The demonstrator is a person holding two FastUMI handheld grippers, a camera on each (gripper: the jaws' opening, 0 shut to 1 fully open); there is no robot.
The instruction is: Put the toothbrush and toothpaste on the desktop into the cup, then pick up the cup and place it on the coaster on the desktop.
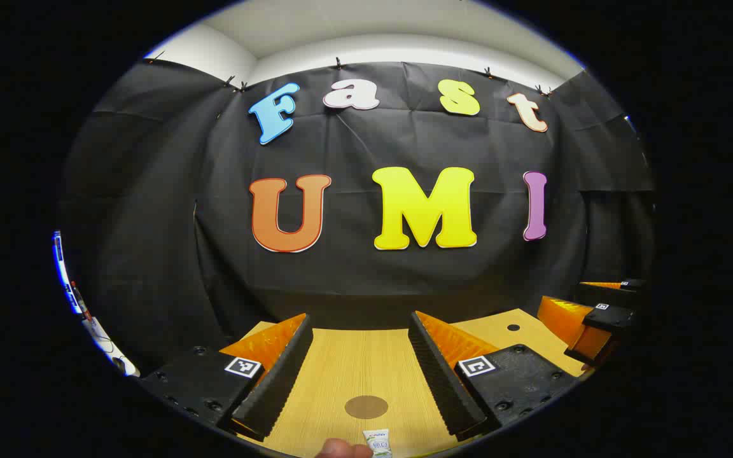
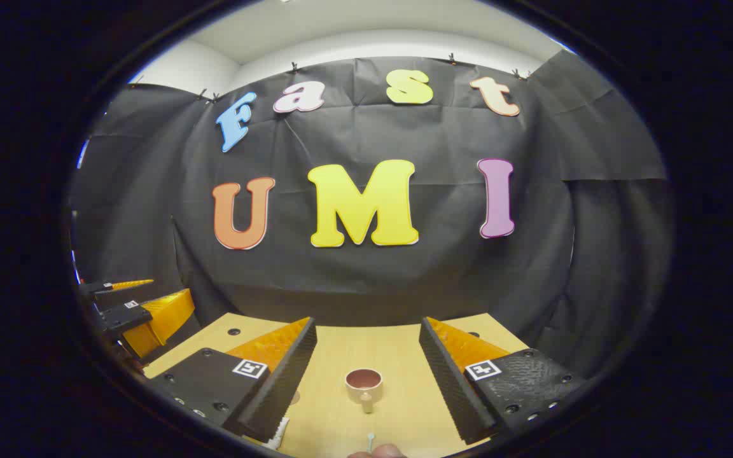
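Here, the left tool (image 1: 360, 375) hung above the wooden worktop (image 1: 366, 362) with its two fingers spread wide and nothing between them. In the left gripper view, a round brown coaster (image 1: 366, 407) lay on the worktop in the gap between the fingers, and just nearer the camera the end of a toothpaste tube (image 1: 378, 443) showed at the lower edge, beside part of a hand (image 1: 341, 450). The right tool (image 1: 595, 327) appeared at the far right of that view, off to the side of the worktop. In the right gripper view, the right tool (image 2: 366, 375) likewise stood wide open and empty. A small cup (image 2: 364, 385) stood upright on the worktop between its fingers, touching neither, with its handle turned toward the camera. Nearer the camera, the thin white tip of what may have been the toothbrush (image 2: 370, 440) showed at the lower edge; too little was visible to be sure. The left tool (image 2: 137, 312) appeared at the far left.
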